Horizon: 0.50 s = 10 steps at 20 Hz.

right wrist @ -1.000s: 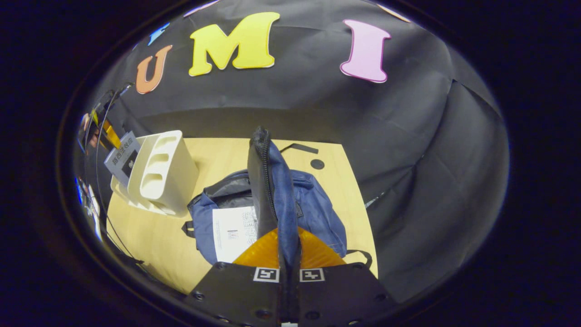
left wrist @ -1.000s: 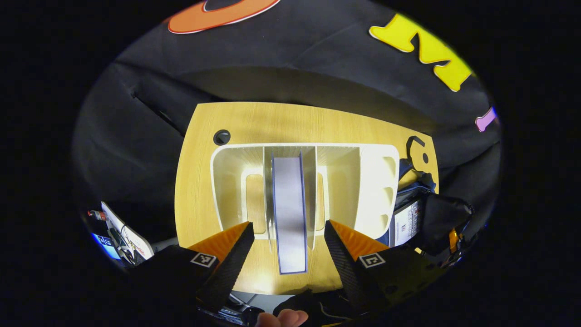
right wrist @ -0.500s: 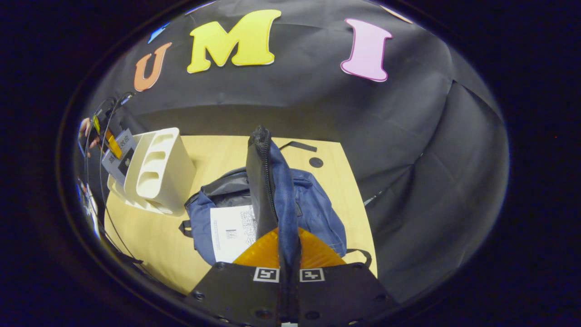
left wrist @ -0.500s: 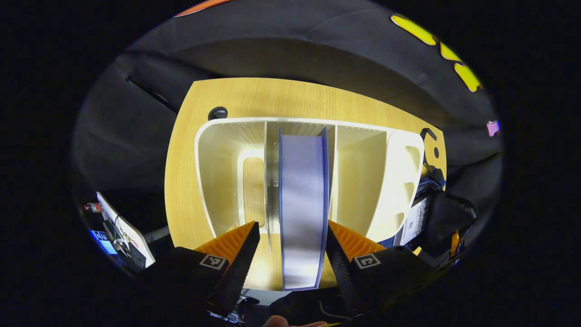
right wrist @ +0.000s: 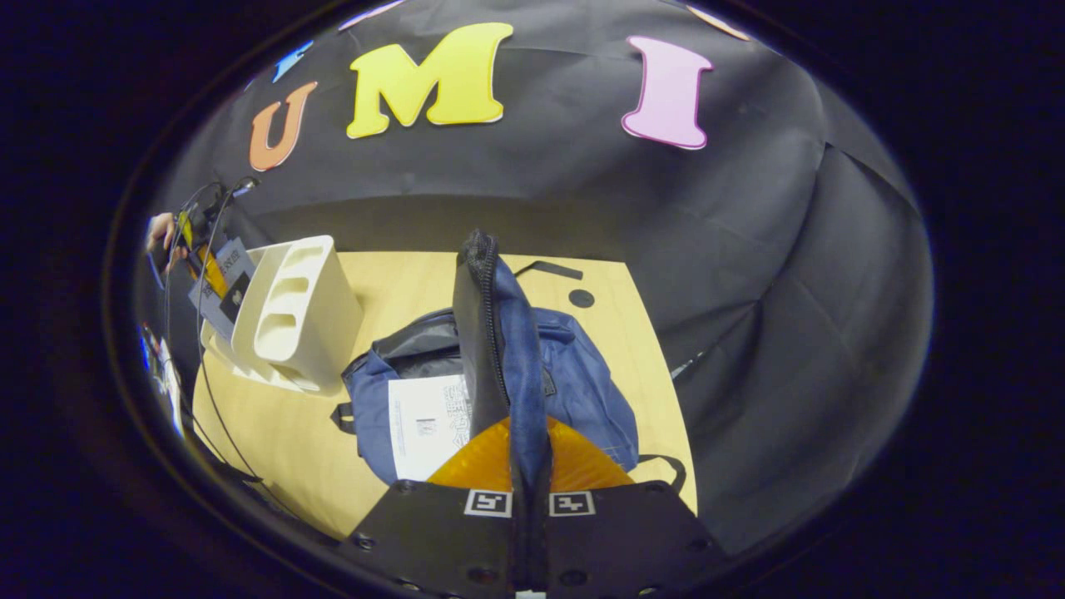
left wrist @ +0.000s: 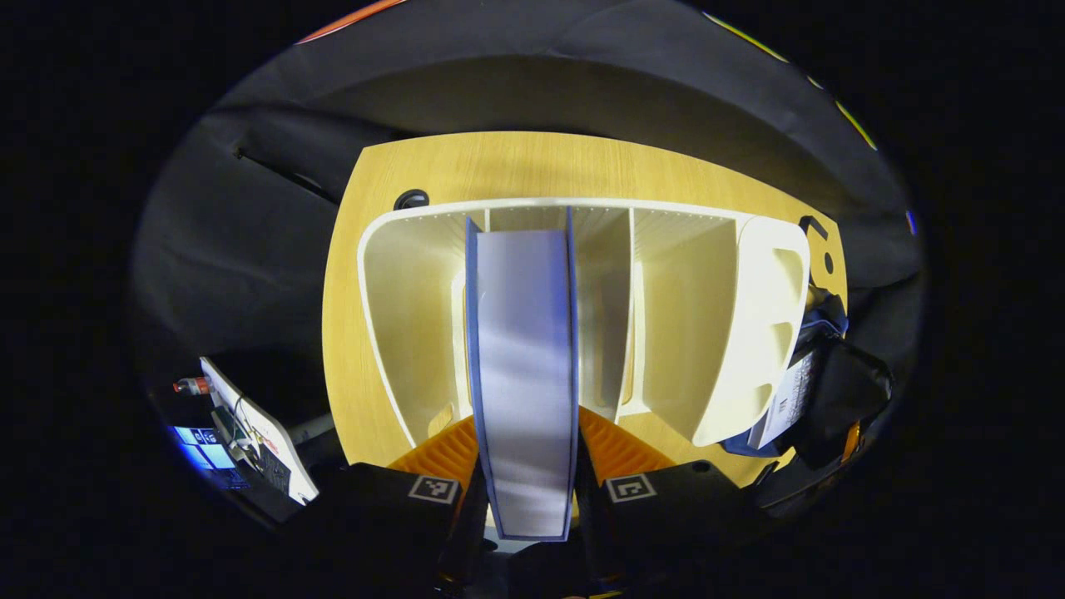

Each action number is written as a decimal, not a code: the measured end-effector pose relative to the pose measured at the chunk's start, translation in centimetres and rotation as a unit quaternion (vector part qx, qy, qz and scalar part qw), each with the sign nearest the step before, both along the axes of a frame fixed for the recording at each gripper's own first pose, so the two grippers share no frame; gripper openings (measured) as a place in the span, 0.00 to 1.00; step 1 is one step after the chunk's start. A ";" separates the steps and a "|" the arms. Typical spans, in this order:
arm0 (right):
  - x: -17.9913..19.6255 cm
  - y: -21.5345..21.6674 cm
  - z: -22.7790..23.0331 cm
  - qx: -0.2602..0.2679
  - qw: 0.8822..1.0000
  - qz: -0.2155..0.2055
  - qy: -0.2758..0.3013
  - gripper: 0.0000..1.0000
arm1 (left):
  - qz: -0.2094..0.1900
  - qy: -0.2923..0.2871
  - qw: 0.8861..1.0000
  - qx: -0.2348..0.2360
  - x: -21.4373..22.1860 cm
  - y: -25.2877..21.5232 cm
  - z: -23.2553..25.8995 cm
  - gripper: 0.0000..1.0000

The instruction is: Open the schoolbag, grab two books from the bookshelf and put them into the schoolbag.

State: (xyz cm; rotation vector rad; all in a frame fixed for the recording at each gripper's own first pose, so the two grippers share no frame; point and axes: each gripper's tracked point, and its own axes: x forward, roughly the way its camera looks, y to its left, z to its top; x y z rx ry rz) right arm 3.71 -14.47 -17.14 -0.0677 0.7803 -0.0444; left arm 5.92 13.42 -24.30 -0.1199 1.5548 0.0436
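At the bottom of the left gripper view, my left gripper has its two fingers pressed against the flat sides of the second book, which stands on edge between them. Its long axis runs straight up the frame, away from me, into the white bookshelf in the frame's middle, so I judge the pull-out must come back along that line.

At the bottom of the right gripper view, my right gripper is clamped on the schoolbag flap, holding it upright. Behind it, in the lower middle, the schoolbag lies open on the table with a first book inside. The bookshelf stands at the middle left, just beside the bag.
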 end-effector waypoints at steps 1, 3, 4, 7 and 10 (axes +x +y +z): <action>0.0 -0.1 0.0 0.000 1.000 0.002 -0.002 0.02 | 0.009 -0.001 1.000 0.000 -0.1 -0.1 0.0 0.47; 0.0 -0.1 0.0 0.000 1.000 0.008 -0.006 0.01 | 0.020 -0.006 1.000 -0.008 -0.4 -0.3 0.4 0.43; 0.0 -0.2 -0.1 0.001 1.000 0.010 -0.007 0.01 | 0.023 -0.012 1.000 -0.012 -0.6 -0.4 0.8 0.43; -0.1 -0.4 -0.4 0.007 1.000 0.021 -0.007 0.01 | 0.031 -0.029 0.999 -0.011 -1.8 -0.1 3.0 0.41; 0.2 -0.7 -0.5 0.011 0.999 0.032 -0.009 0.02 | 0.042 -0.059 0.997 -0.017 -3.9 0.2 6.5 0.40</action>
